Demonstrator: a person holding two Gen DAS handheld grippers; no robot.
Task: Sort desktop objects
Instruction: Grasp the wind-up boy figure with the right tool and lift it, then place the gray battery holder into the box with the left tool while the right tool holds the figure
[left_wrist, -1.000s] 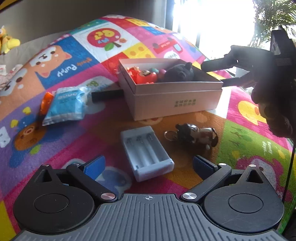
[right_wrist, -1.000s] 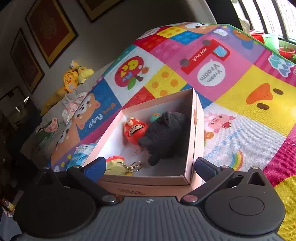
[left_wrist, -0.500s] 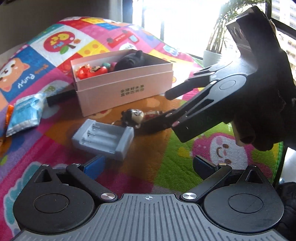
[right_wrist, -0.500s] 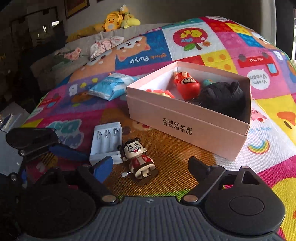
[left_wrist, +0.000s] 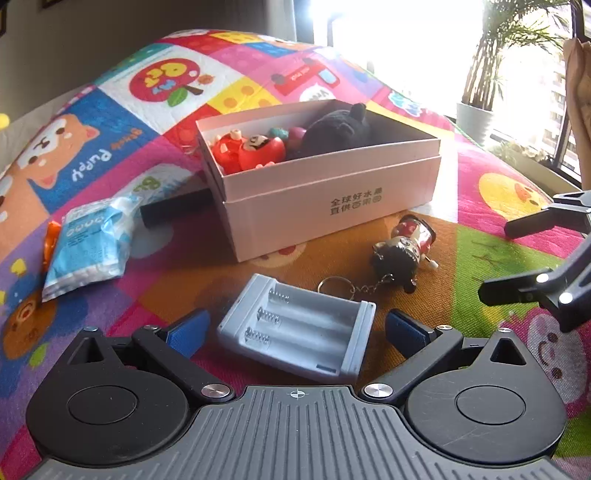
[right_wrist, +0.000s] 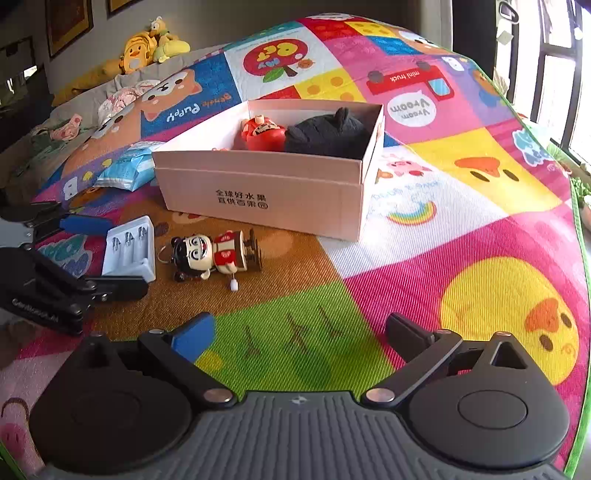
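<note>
A pink box (left_wrist: 332, 192) holds a black plush (left_wrist: 340, 129) and red toys (left_wrist: 251, 149); it also shows in the right wrist view (right_wrist: 266, 192). A grey battery holder (left_wrist: 299, 328) lies between the fingers of my open left gripper (left_wrist: 295, 328). A wind-up doll keychain (left_wrist: 404, 249) lies on its side in front of the box, also in the right wrist view (right_wrist: 214, 254). My right gripper (right_wrist: 299, 332) is open and empty, low over the mat, short of the doll.
A blue packet (left_wrist: 86, 243) and an orange item (left_wrist: 50, 240) lie left of the box, with a black bar (left_wrist: 173, 210) beside it. The colourful play mat (right_wrist: 461, 258) covers the surface. Plush toys (right_wrist: 144, 48) sit at the far back. A potted plant (left_wrist: 476, 114) stands by the window.
The right gripper has drawn back from the doll, which now lies on its side. The left gripper has come close, its fingers now either side of the battery holder.
</note>
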